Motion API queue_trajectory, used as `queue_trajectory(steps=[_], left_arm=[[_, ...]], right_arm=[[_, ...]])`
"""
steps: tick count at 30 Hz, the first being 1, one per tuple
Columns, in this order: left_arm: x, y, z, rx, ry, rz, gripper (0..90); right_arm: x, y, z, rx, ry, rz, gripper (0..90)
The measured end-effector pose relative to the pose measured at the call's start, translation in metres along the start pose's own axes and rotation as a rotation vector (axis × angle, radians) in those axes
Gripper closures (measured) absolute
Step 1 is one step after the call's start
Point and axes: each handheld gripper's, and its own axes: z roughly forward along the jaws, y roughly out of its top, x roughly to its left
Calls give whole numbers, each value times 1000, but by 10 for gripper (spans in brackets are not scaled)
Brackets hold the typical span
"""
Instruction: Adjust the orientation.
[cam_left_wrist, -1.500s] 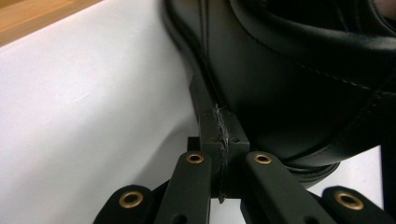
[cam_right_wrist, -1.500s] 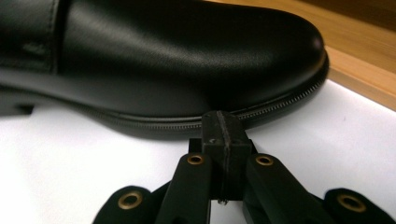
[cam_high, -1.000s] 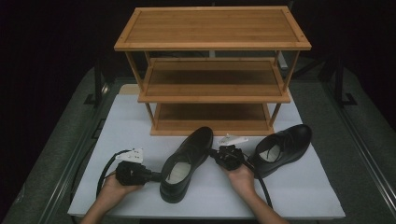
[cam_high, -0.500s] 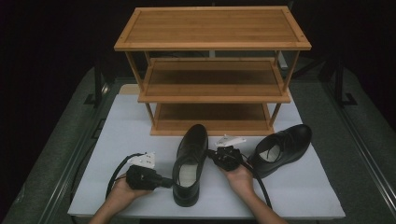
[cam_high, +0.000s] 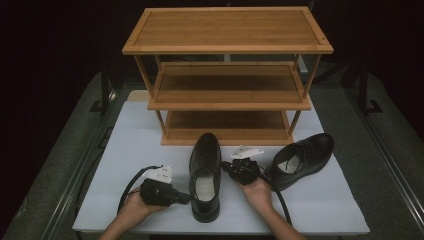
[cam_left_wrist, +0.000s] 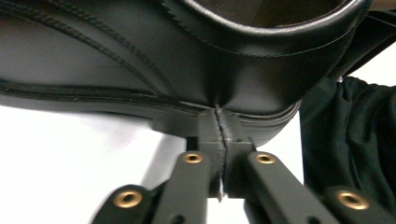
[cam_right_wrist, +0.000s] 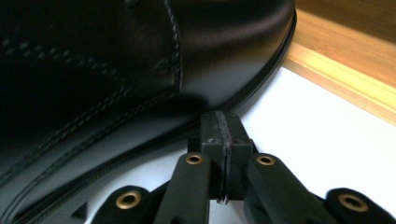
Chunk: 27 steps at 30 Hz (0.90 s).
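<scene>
Black leather lace-up shoe (cam_high: 205, 176): lower centre of the high view, toe toward the three-tier bamboo rack (cam_high: 227, 75), on the white mat (cam_high: 125, 150). Left gripper (cam_high: 184, 198): jaws pressed together, tips against its heel side. Right gripper (cam_high: 225, 165): jaws pressed together, tips against its other side. Second black shoe (cam_high: 300, 159): lower right.

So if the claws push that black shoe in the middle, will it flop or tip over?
Probably neither. The middle shoe sits flat on its sole on the white mat, so it likely slides. Its leather holds its shape, so it looks fairly stiff. Both shut claws, left and right, press low down.
</scene>
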Motion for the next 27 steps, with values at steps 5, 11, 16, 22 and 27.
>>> queue_trajectory(steps=[5, 11, 16, 22, 27], left_arm=[[2, -5, -10, 9, 71, -14, 727], [10, -11, -24, 10, 186, -70, 498], [15, -17, -35, 28, 305, -95, 349], [23, -26, -45, 34, 389, -130, 224], [28, -33, -53, 42, 457, -144, 154]], right_arm=[[2, 0, -8, 7, -4, -1, 791], [8, 3, -28, 25, -12, -25, 675], [6, 1, -43, 52, -26, -19, 587], [3, 0, -65, 42, -8, -11, 547], [0, -1, -79, 36, 7, -5, 535]])
